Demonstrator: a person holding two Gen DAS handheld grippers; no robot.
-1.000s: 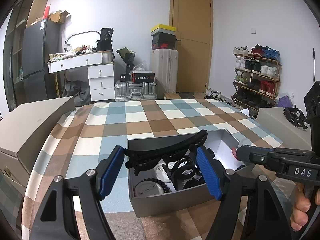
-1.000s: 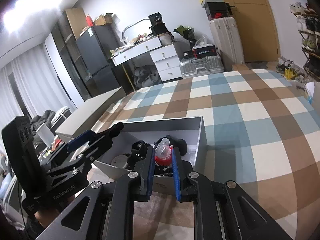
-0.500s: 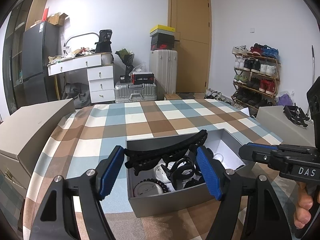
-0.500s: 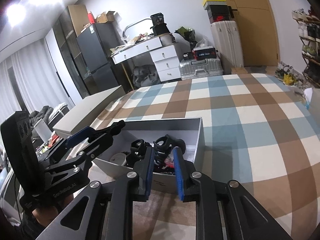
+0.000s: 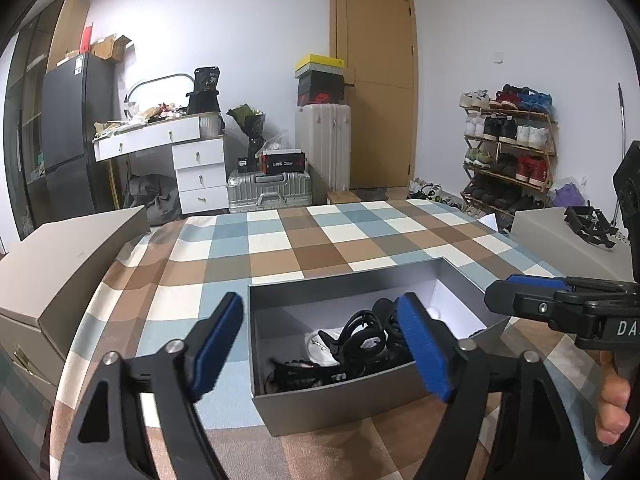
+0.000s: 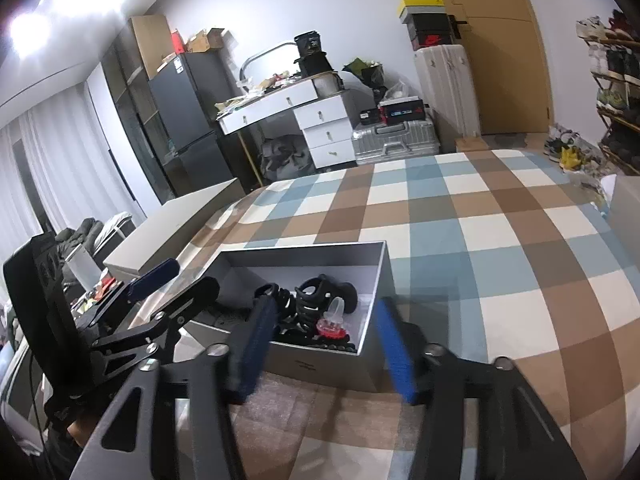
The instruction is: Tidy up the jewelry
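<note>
Left tongs (image 5: 320, 344) opening, nothing between. Grey box (image 5: 340, 404) near front edge of tabletop (image 5: 280, 240) holds black hair clips (image 5: 360, 336): light, stiff, slippery plastic, take at middle. Right tongs (image 6: 324, 344) opening, empty, above box.

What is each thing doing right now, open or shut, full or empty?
Left gripper: opening, nothing held.
Right gripper: opening, nothing held.
Grey box: lid off, clips inside.
Red clip: lying in the box.
Door: shut.
Drawers: shut.
</note>
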